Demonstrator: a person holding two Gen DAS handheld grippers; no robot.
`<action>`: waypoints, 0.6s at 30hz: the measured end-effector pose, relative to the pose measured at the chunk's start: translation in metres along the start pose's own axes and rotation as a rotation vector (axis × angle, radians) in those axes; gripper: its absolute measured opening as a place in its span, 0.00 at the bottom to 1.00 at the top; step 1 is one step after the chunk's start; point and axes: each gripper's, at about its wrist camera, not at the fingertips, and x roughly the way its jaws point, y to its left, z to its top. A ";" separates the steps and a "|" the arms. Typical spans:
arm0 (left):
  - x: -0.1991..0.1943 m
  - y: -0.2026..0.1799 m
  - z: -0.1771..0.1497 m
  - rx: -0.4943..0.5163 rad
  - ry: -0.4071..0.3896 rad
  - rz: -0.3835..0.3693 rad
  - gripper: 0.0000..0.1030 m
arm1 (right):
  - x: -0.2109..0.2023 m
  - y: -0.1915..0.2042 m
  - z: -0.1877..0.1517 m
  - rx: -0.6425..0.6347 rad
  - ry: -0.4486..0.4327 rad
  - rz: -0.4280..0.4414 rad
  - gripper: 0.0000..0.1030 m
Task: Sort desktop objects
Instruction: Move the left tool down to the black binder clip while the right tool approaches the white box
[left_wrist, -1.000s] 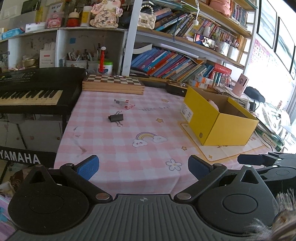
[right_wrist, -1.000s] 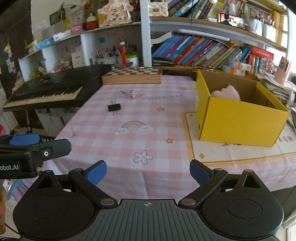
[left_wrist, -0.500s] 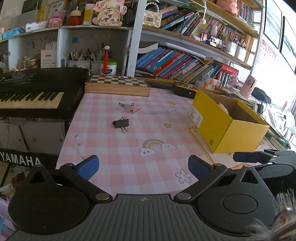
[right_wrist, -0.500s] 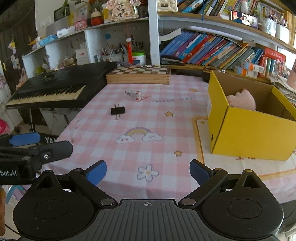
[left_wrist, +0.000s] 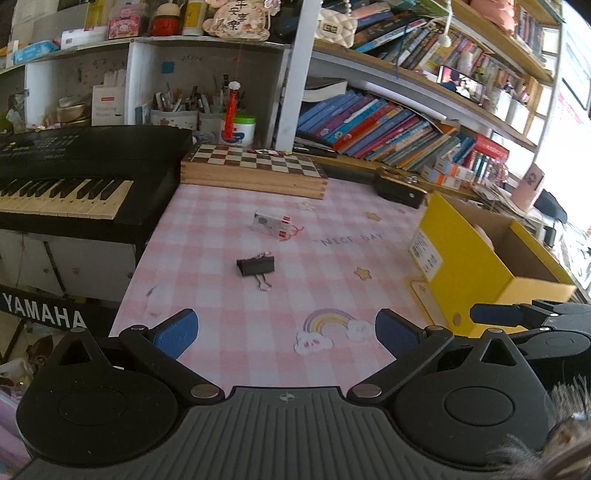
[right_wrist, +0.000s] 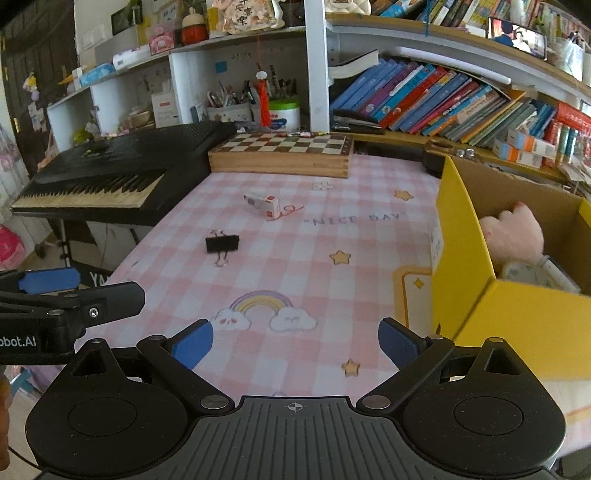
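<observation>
A black binder clip (left_wrist: 255, 266) (right_wrist: 222, 244) lies on the pink checked tablecloth (left_wrist: 229, 295), with a small white and red box (left_wrist: 270, 224) (right_wrist: 263, 203) just beyond it. To the right stands a yellow cardboard box (left_wrist: 480, 266) (right_wrist: 517, 317) holding a pink plush toy (right_wrist: 515, 236) and a pale item. My left gripper (left_wrist: 286, 334) is open and empty above the near cloth, short of the clip. My right gripper (right_wrist: 295, 345) is open and empty over the rainbow print, beside the yellow box.
A black Yamaha keyboard (left_wrist: 66, 184) (right_wrist: 110, 177) borders the table's left side. A wooden chessboard box (left_wrist: 255, 168) (right_wrist: 280, 155) sits at the back. A dark case (left_wrist: 400, 188) lies behind the yellow box. Shelves of books (left_wrist: 388, 125) rise behind.
Both grippers have moved forward over the table, so the clip, small box and yellow box look nearer. Both stay open.
</observation>
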 end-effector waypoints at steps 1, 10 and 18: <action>0.004 -0.001 0.003 -0.004 -0.001 0.006 1.00 | 0.003 -0.002 0.003 -0.002 0.000 0.004 0.95; 0.031 -0.002 0.027 -0.028 -0.019 0.053 1.00 | 0.028 -0.012 0.025 -0.034 -0.012 0.045 0.95; 0.058 0.001 0.039 -0.040 -0.010 0.086 0.99 | 0.055 -0.019 0.042 -0.038 -0.012 0.049 0.95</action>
